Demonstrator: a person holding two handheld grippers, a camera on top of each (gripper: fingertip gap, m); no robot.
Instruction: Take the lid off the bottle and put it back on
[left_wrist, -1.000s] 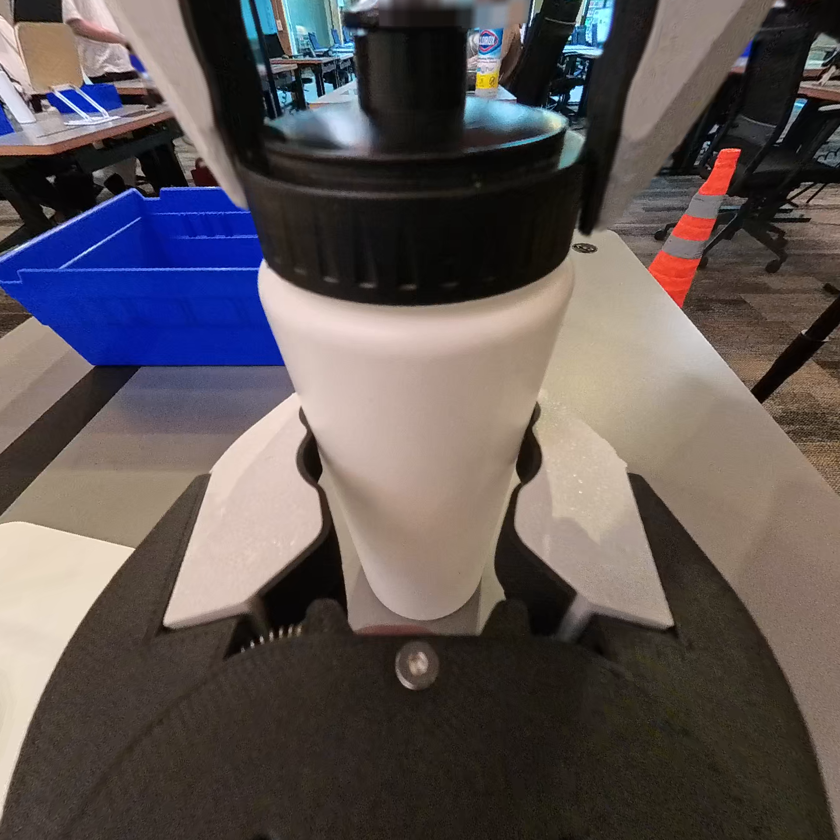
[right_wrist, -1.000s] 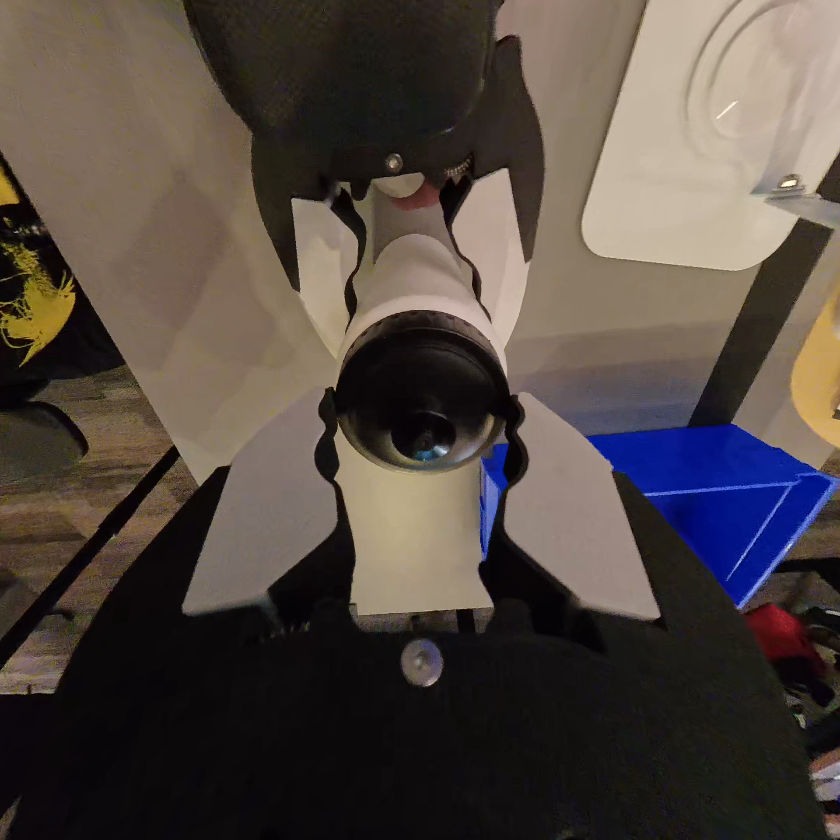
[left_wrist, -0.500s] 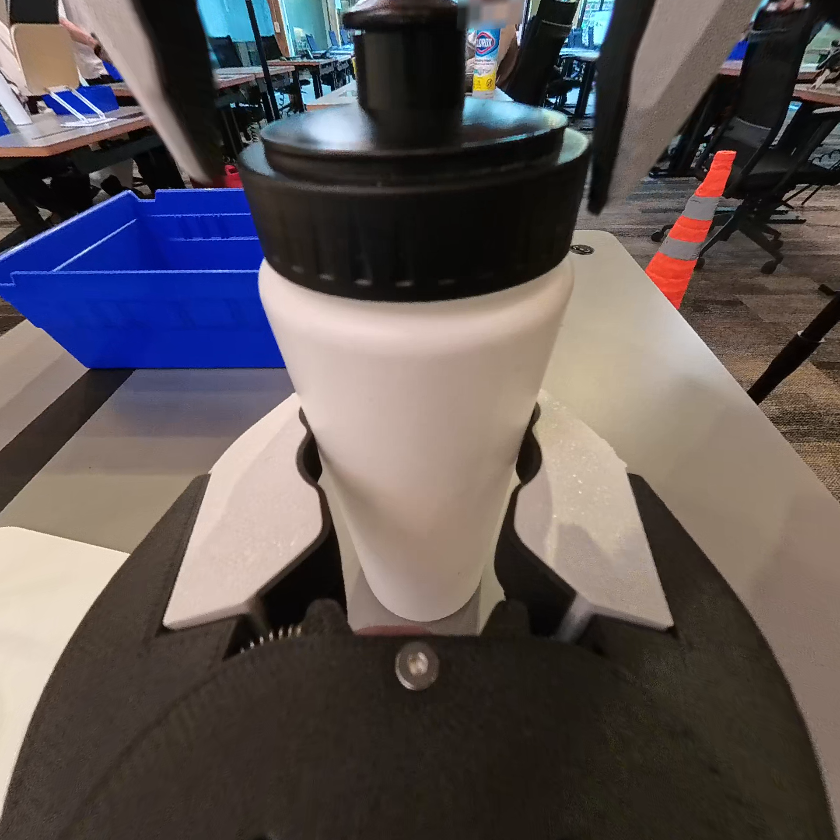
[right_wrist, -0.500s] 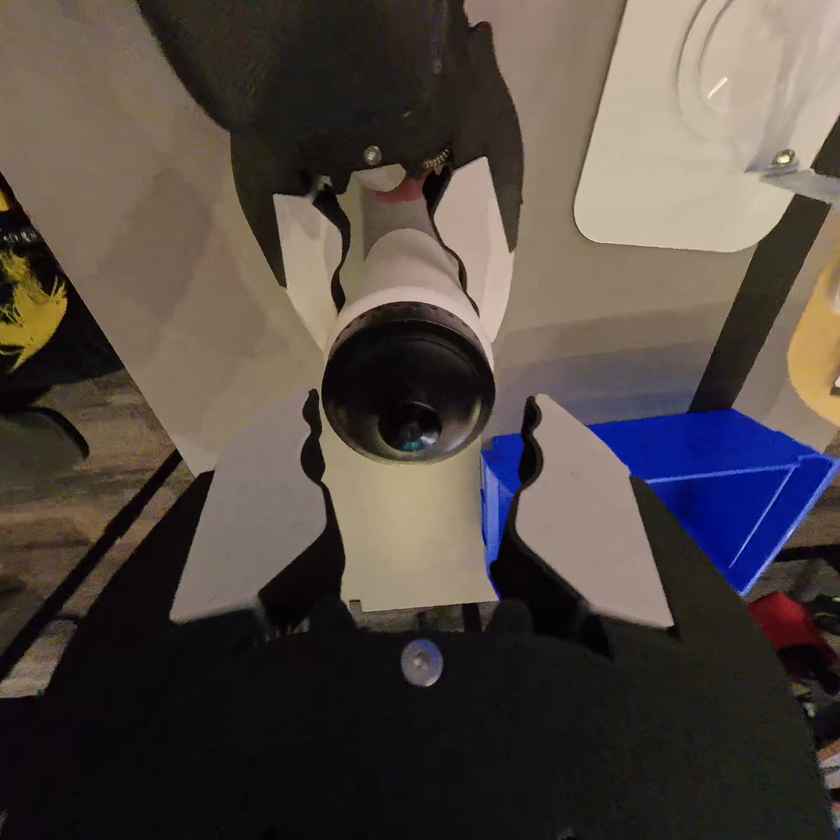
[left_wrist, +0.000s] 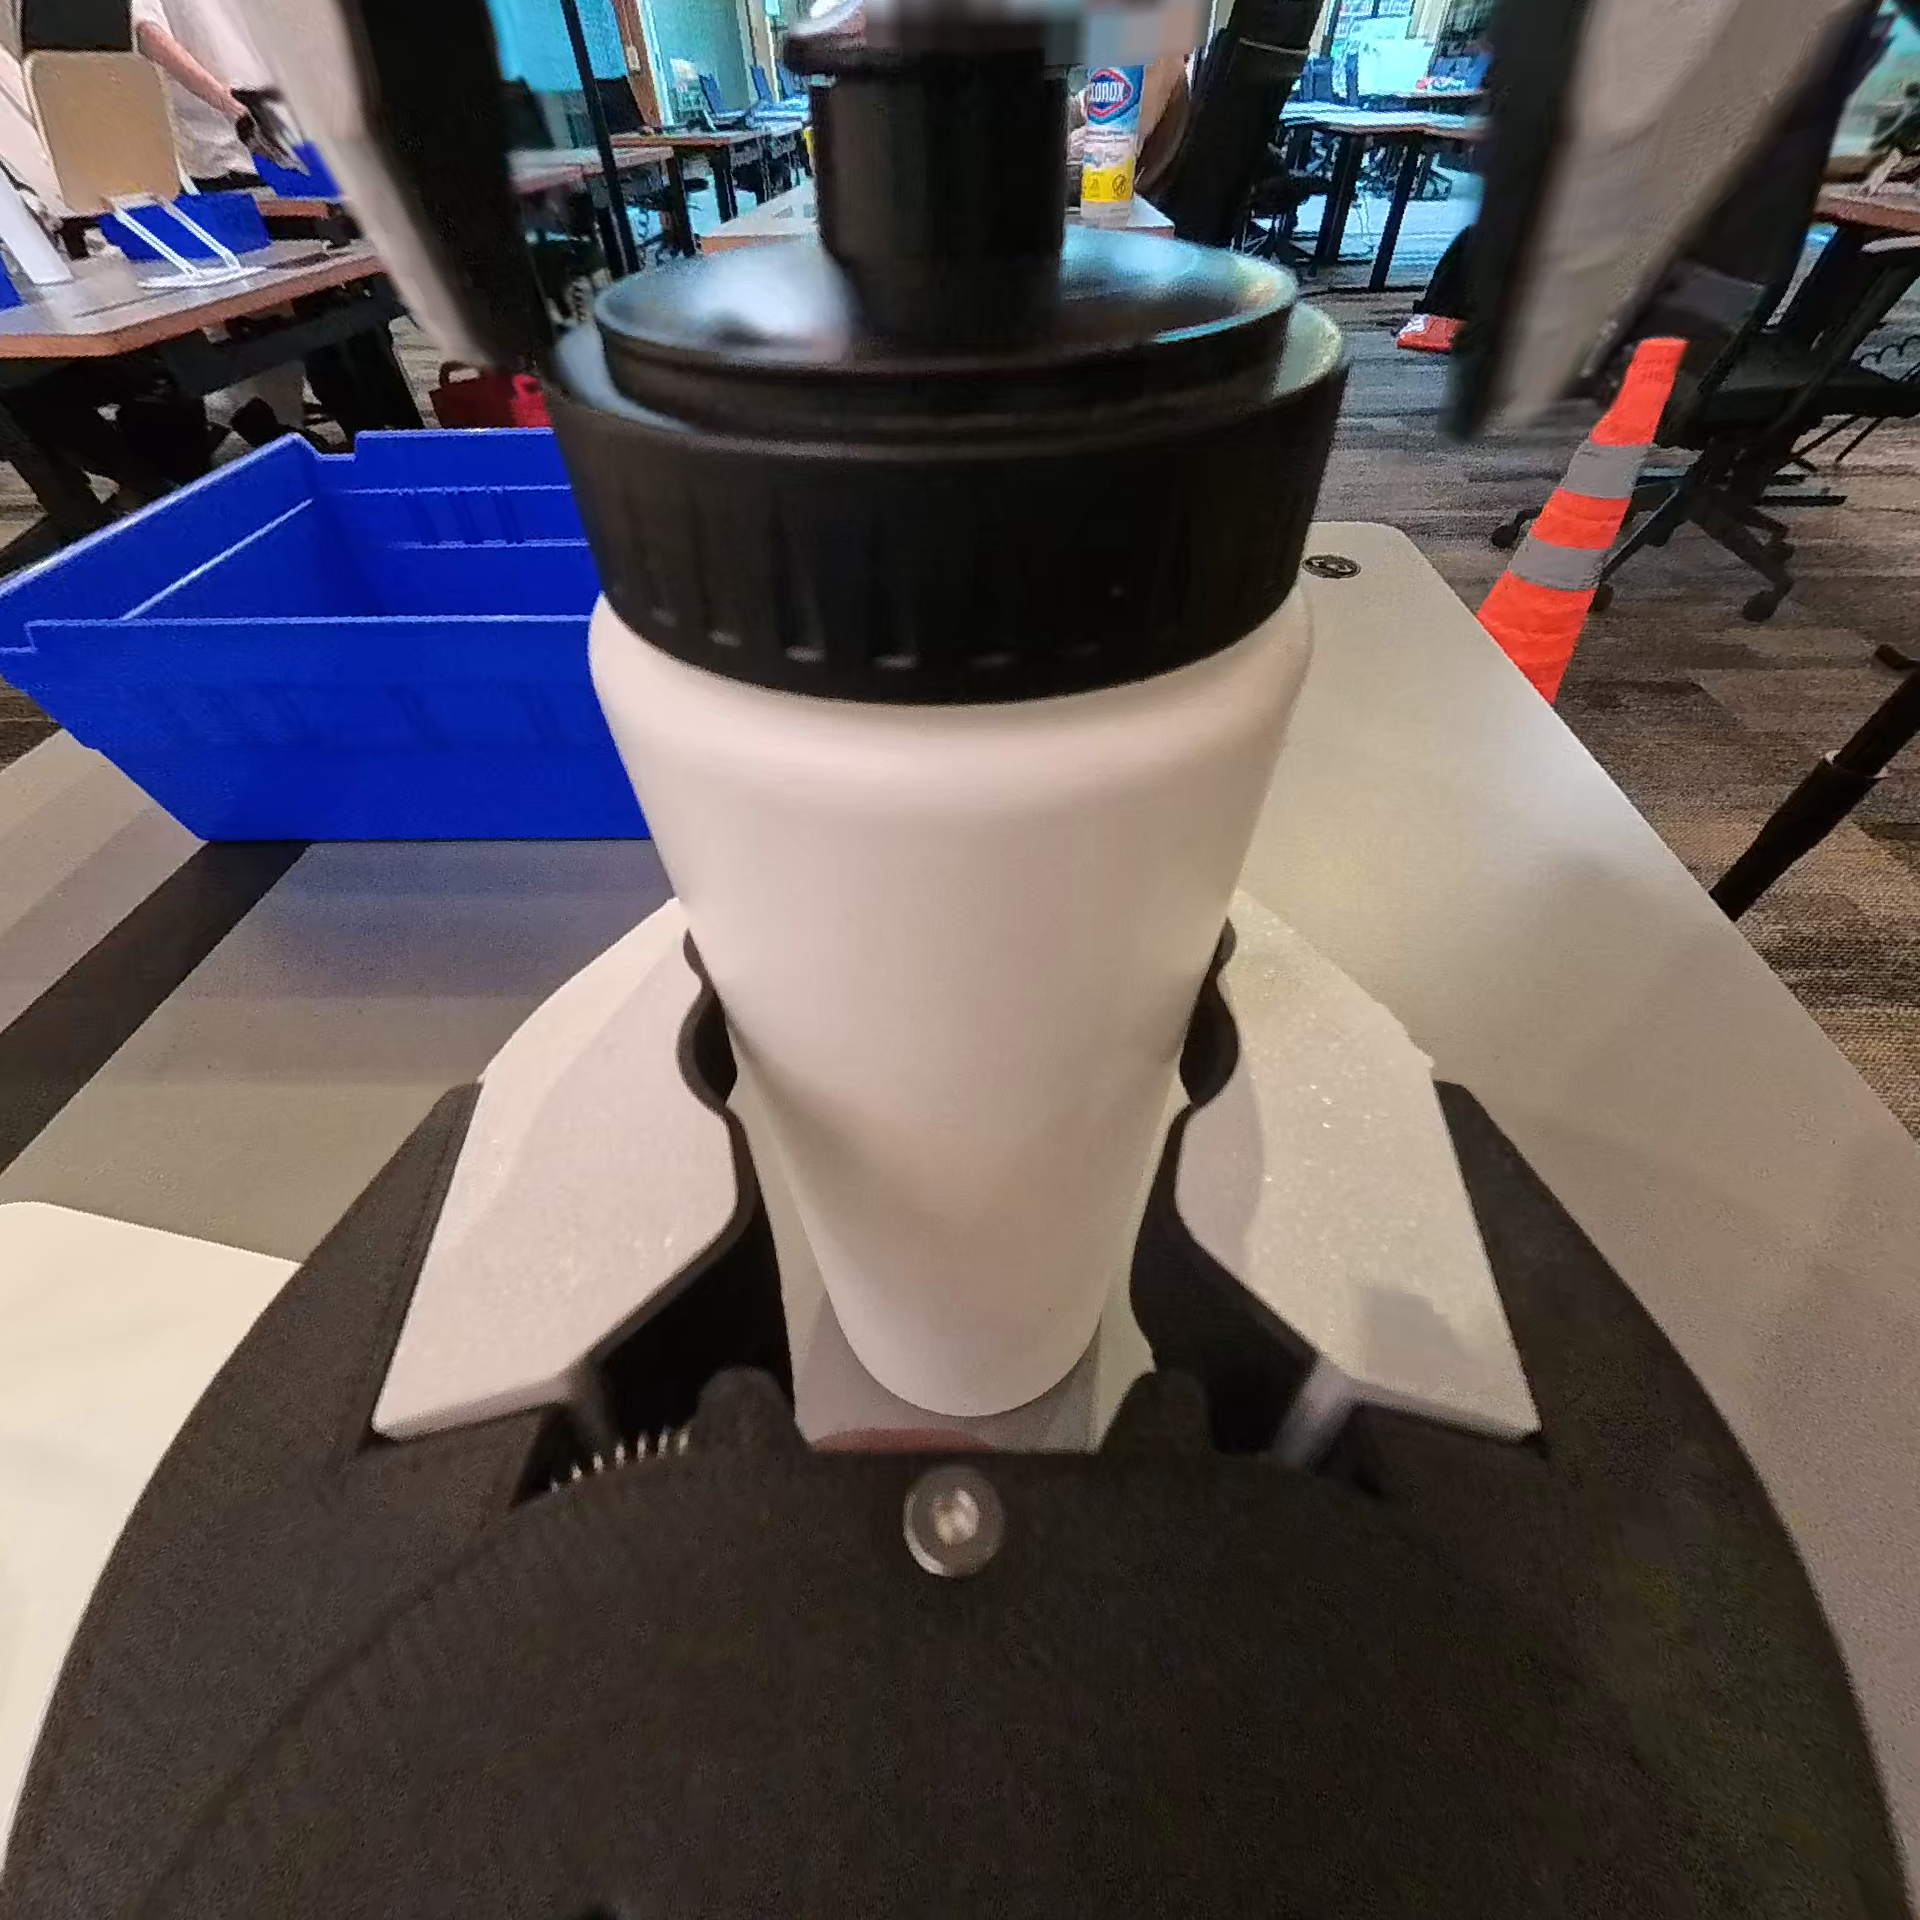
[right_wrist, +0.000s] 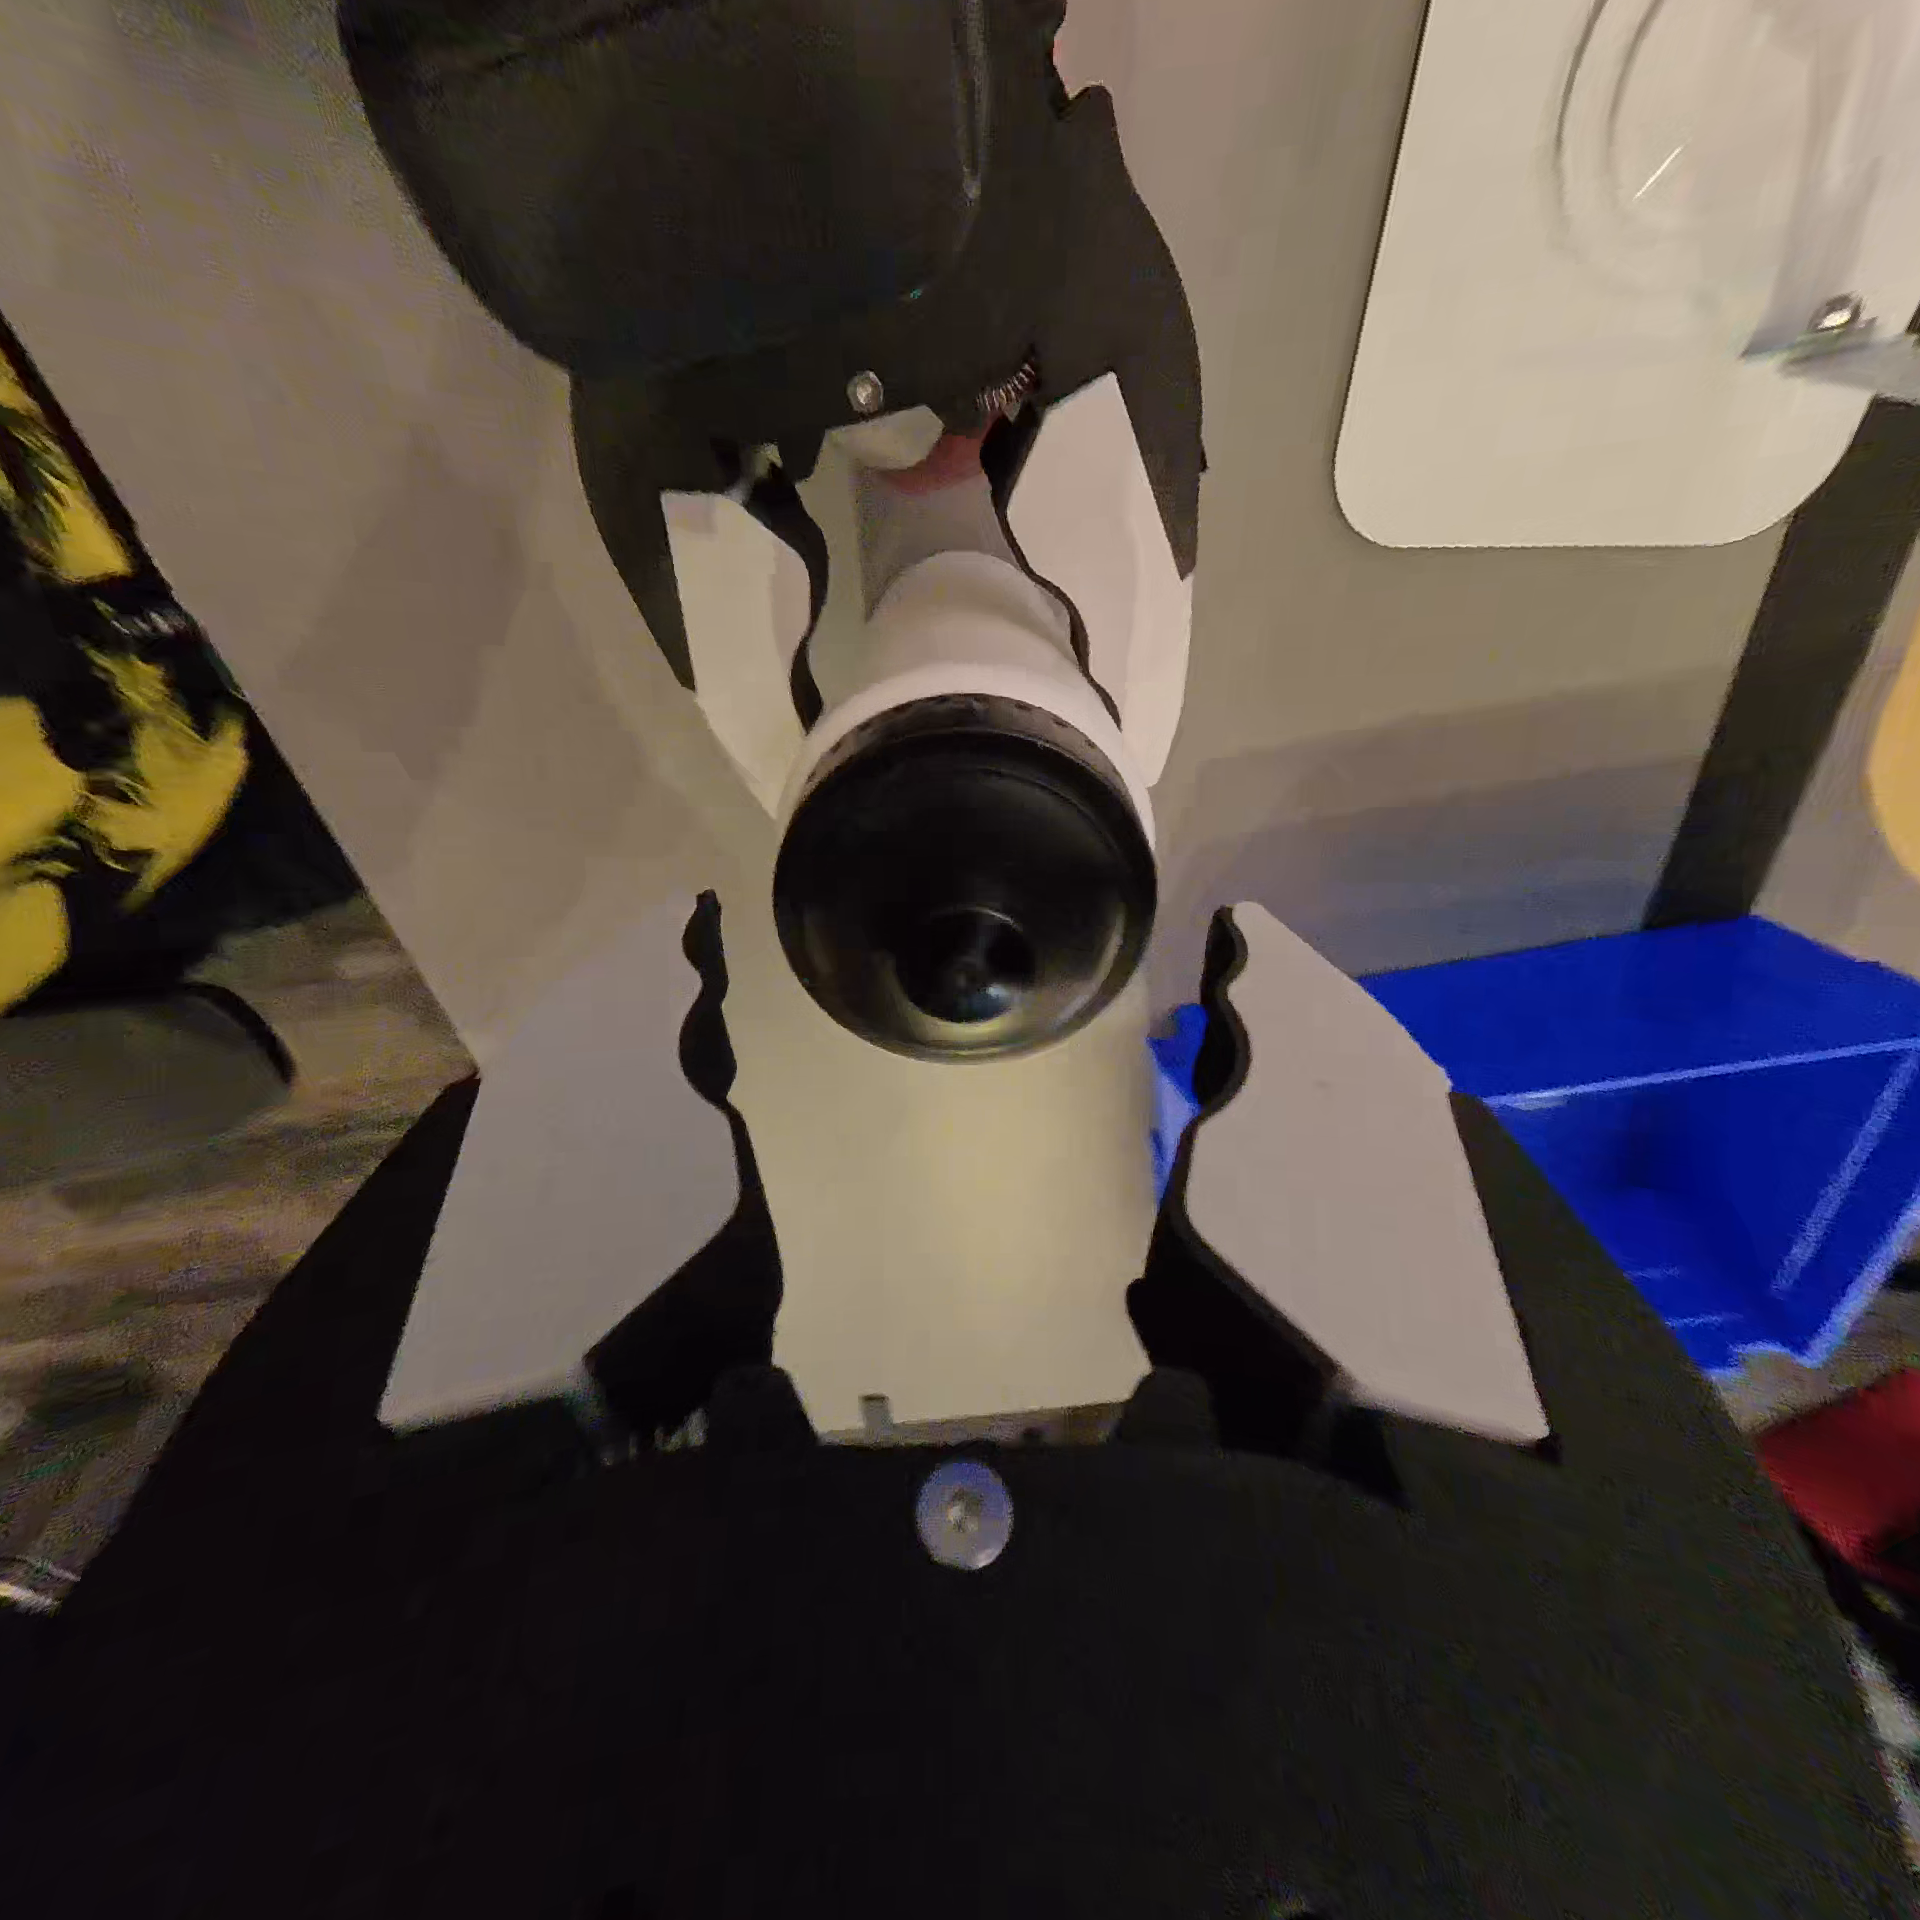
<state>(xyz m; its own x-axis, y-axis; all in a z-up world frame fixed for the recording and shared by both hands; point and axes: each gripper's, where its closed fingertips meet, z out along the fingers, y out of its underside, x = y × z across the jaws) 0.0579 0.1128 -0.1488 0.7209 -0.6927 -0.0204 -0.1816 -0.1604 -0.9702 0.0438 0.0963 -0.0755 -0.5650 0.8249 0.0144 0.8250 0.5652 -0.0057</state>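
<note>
Your left gripper clamps the white bottle above the tabletop | your right gripper, a second ago shut on the black lid, now stands spread and clear above it | lid seated; this turn looks finished.

The left wrist view is bright and evenly lit; the ribbed black plastic lid is softly blurred, as are the edges at 12 o'clock. The right wrist view is dimmer and warmer, smeared toward 9 and 3 o'clock. Both bend at the rim from the wide-angle lens.
</note>
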